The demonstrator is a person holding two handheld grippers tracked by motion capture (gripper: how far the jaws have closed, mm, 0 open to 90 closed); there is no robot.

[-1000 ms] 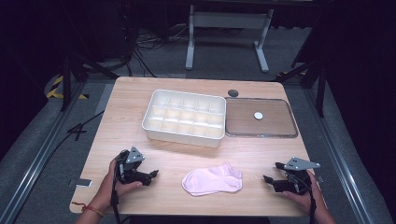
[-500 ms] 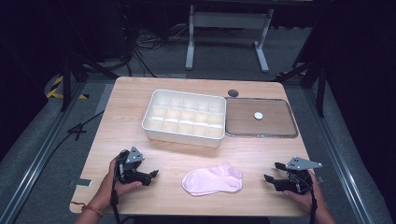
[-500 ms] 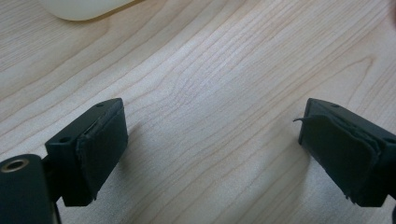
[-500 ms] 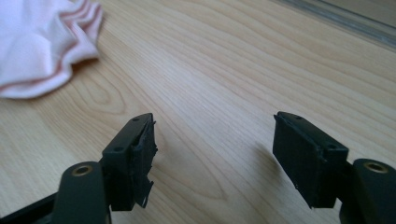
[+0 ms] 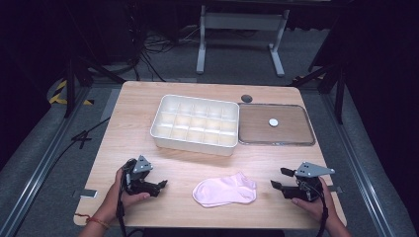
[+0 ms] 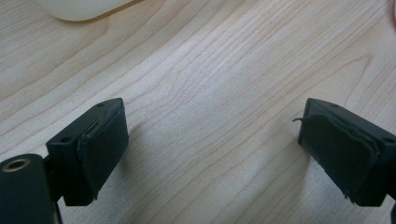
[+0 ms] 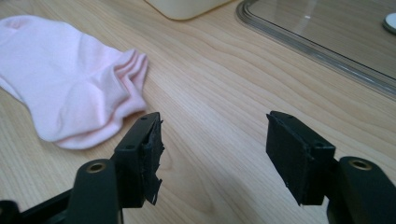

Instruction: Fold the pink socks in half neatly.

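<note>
A pale pink sock (image 5: 225,190) lies flat near the table's front edge, between my two grippers. My left gripper (image 5: 160,186) rests on the wood to the sock's left, its jaws open with only bare table between them (image 6: 212,135). My right gripper (image 5: 279,177) is to the sock's right, pointing toward it and a short way off. Its jaws (image 7: 215,140) have just been closing but are still open, with nothing between them. In the right gripper view the sock (image 7: 70,88) lies ahead and to the left of the jaws.
A white compartment box (image 5: 195,123) stands mid-table, with a clear flat lid (image 5: 296,138) beside it on the right. A small white disc (image 5: 273,121) sits on the lid. A dark round cap (image 5: 246,98) is set in the table behind them. The lid's rim (image 7: 299,42) runs ahead of my right gripper.
My right gripper has risen a little and shifted slightly toward the sock, and its jaws have narrowed. The left gripper and the sock have stayed put.
</note>
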